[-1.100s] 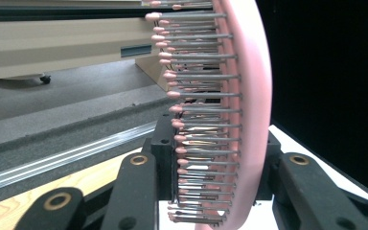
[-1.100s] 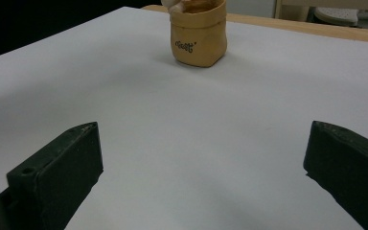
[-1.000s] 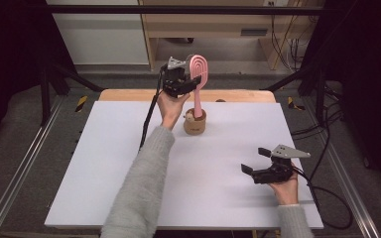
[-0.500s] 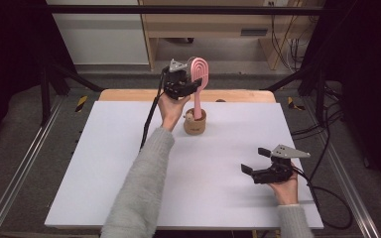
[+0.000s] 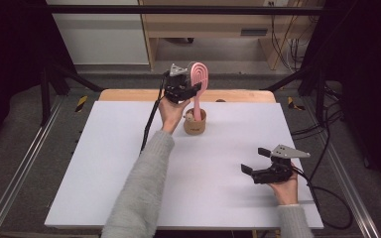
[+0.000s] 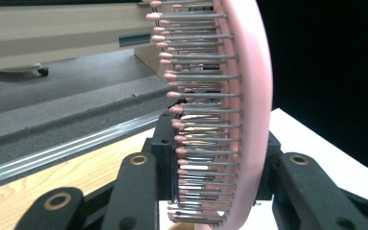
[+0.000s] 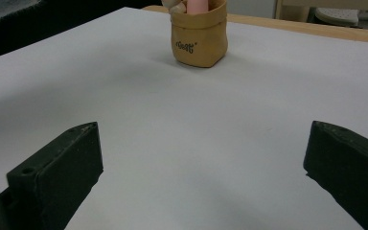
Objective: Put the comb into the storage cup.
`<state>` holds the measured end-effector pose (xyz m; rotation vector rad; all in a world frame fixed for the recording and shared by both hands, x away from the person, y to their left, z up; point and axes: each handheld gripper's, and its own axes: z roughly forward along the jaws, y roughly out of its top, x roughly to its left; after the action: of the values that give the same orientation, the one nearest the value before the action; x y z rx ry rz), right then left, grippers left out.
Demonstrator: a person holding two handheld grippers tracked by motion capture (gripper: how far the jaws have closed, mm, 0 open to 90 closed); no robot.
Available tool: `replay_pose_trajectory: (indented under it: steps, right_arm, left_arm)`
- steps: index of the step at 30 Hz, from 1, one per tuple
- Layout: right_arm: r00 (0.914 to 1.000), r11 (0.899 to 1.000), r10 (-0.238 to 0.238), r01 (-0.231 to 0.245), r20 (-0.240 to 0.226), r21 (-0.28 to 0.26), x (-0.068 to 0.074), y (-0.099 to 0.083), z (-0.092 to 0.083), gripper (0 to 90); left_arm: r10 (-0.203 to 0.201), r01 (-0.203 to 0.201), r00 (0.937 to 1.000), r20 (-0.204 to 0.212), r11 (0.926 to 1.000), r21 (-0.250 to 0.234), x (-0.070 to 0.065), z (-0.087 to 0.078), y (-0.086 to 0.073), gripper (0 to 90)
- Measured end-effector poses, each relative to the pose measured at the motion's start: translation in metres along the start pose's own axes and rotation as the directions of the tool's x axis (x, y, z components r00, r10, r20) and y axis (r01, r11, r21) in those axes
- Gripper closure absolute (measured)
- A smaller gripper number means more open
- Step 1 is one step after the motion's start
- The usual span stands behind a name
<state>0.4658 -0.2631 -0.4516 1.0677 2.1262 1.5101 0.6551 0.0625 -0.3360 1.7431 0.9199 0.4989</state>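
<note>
While the left claw [image 5: 194,90] sits in the upper centre of the high view, its jaws are clamped on the head of a pink hairbrush [image 5: 198,79], which stands upright with its handle reaching down into a small tan cup [image 5: 195,123]. In the left gripper view the hairbrush [image 6: 230,115] runs from top to bottom through the middle of the frame, bristles facing left, with one black jaw on each side of it at the bottom. The cup stands on the white table [image 5: 129,148] just below the claw, near the far edge, in the upper centre of the high view.

The right claw [image 5: 256,160] is at the lower right of the high view, held low over the table with its jaws spread wide and nothing between them. In the right gripper view the two jaws rise from the bottom left and bottom right corners, and the cup [image 7: 199,36] appears at the top centre, well apart from them, with the pink handle [image 7: 196,5] showing inside it.
</note>
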Motion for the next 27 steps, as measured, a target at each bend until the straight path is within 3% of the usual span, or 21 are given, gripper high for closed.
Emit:
replay_pose_trajectory:
  steps: [18, 27]
  right_arm:
    - [1.0000, 1.000, 0.002, -0.002, -0.001, -0.003, 0.000, 0.000, 0.001, 0.3]
    - [1.0000, 1.000, -0.001, 0.001, -0.001, 0.000, 0.000, 0.000, 0.001, 0.3]
  left_arm:
    - [0.015, -0.015, 0.9999, 0.008, 0.9995, 0.026, -0.001, 0.005, -0.021, 63.7]
    - [0.004, -0.004, 1.0000, 0.001, 0.9992, 0.039, 0.002, 0.007, -0.027, 63.5]
